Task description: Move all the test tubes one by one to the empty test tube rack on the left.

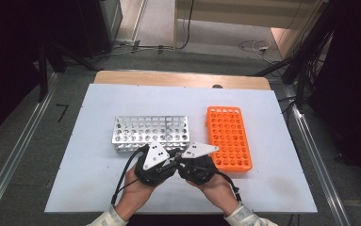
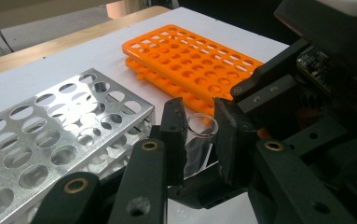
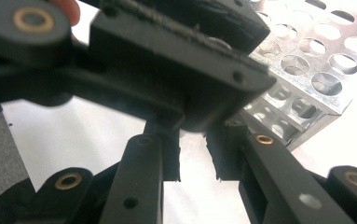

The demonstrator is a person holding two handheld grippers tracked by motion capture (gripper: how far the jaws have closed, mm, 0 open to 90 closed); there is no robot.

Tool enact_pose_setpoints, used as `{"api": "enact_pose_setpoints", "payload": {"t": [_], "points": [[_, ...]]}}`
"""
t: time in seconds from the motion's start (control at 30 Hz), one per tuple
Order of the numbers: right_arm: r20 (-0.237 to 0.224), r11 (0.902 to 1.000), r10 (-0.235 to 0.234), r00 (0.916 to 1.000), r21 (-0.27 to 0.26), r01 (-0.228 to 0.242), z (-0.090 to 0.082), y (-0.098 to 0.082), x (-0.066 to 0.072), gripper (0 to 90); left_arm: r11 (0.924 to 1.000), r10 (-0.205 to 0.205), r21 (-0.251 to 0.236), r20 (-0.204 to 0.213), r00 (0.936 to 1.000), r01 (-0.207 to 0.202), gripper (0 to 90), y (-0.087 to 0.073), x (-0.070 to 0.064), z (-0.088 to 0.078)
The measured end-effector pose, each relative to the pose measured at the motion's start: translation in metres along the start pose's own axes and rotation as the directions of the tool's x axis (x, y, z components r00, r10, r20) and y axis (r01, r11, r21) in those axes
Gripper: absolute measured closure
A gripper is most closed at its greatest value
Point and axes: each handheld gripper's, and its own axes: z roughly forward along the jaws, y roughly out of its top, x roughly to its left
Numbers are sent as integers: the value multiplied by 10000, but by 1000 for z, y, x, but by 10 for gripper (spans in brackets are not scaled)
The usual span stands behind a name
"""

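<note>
The glass tube sits between the pads of the left tongs, which are clamped on it low over the worktop, just beside the metal rack. The right tongs look clamped on its other end. A handover seems underway; next the tube needs standing upright over a rack hole.

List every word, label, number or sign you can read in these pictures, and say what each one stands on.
No readable text.
Right gripper: small pale marks on its black jaw arm in the left gripper view, too small and blurred to read.
Orange rack: no legible marking.
Metal rack: no legible marking.
Clear tube between the left gripper jaws: no print visible.
</note>
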Motion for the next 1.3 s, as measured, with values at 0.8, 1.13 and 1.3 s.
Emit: {"api": "enact_pose_setpoints", "payload": {"t": [0.8, 1.13, 1.3], "points": [[20, 9975, 474, 9989, -523, -472, -23, -8, -22, 442, 9923, -874, -953, -802, 9929, 797, 760, 30, 34, -16], [204, 9955, 772, 9968, -568, -759, -28, -13, -32, 441, 9867, -1253, -1243, -1747, 9766, 1044, 759, 38, 62, -23], [232, 9958, 765, 9968, -530, -751, -28, -13, -32, 441, 9869, -1406, -1081, -2127, 9670, 1197, 760, 32, 75, -20]]}}
